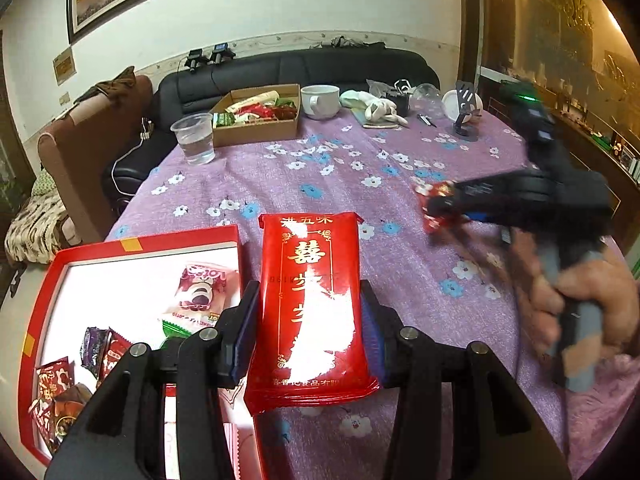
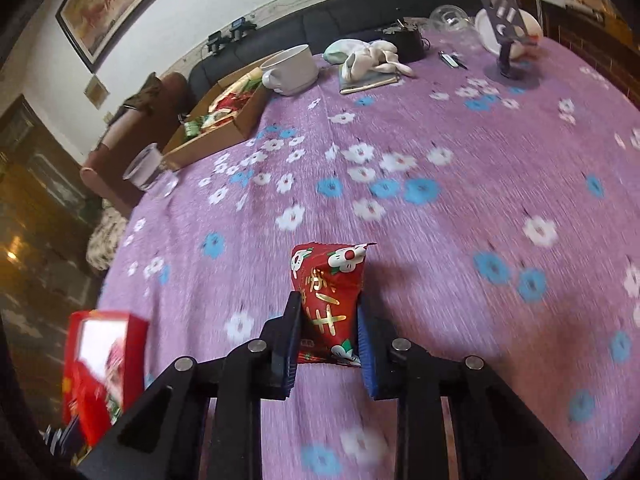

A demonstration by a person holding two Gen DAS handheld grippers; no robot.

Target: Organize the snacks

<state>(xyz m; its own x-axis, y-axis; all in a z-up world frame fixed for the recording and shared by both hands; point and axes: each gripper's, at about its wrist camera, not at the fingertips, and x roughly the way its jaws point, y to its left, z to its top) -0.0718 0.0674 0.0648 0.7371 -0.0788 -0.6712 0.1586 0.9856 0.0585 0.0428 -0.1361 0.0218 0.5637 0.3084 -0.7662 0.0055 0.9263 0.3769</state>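
The left tongs (image 1: 310, 320) are clamped on a flat, glossy red snack packet with gold lettering (image 1: 312, 300), held just beside the red, white-lined tray of wrapped snacks (image 1: 48, 276), probably for dropping in. The right tongs (image 2: 330, 322) grip a small red flower-printed candy pouch (image 2: 328, 300) above the purple floral-clothed bench (image 2: 440, 240), its top poking past the tips.

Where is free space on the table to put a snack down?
Free: the purple tablecloth between the cardboard box and the red tray, and its right side. Crowded: the far edge around the white mug.
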